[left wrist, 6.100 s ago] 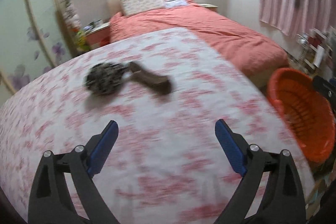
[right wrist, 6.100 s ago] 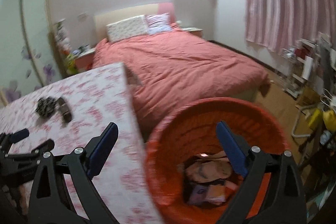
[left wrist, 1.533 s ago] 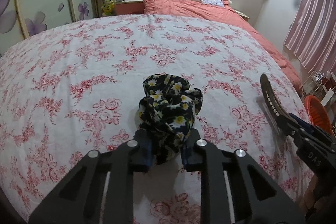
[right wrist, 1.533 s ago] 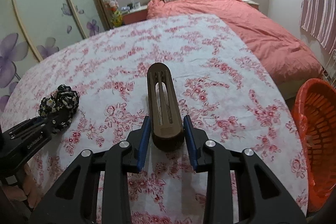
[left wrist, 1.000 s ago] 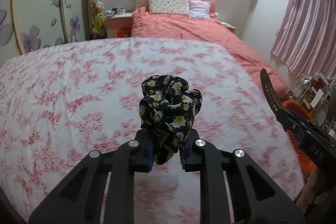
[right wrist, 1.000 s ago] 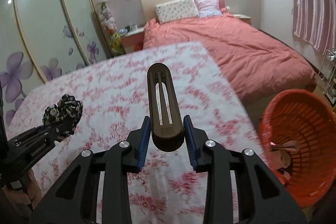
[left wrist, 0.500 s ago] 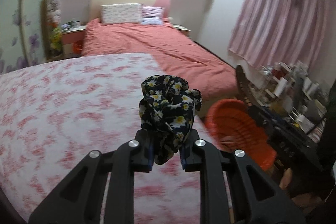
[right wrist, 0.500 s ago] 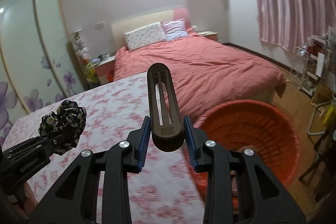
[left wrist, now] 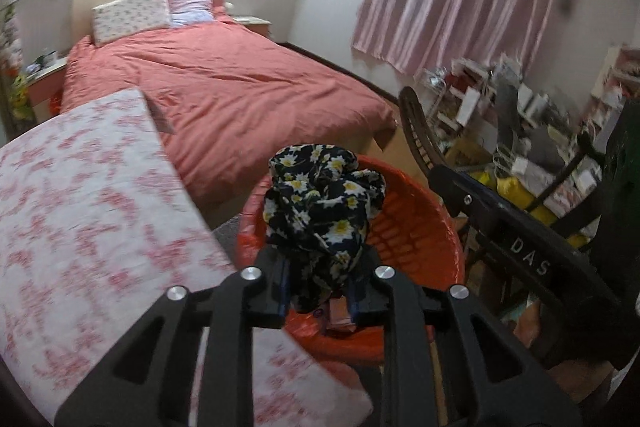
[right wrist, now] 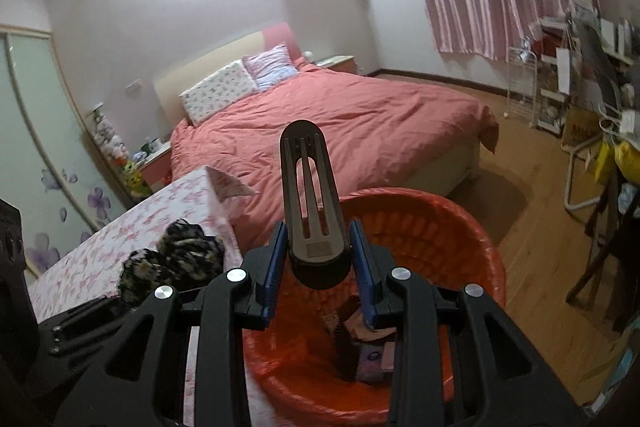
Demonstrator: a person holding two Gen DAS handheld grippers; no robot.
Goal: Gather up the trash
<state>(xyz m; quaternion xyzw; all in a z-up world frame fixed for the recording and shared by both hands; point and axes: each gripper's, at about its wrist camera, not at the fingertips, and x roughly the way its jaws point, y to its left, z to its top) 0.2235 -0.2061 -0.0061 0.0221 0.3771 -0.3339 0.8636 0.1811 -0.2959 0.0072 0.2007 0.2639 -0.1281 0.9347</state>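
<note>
Left gripper [left wrist: 318, 289]: clamped on a flowered scrunchie [left wrist: 322, 203], above the orange basket [left wrist: 416, 223].
Right gripper [right wrist: 319, 267]: clamped on a brown hair clip [right wrist: 310, 203], over the basket's rim.

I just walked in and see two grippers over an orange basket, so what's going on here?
A person is collecting trash with two handheld grippers. The left gripper is clamped on a black daisy-print scrunchie, the right gripper on a dark brown slotted hair clip. Both are held above the orange basket beside the floral-covered table, which already holds some wrappers. Neither item is released yet.
</note>
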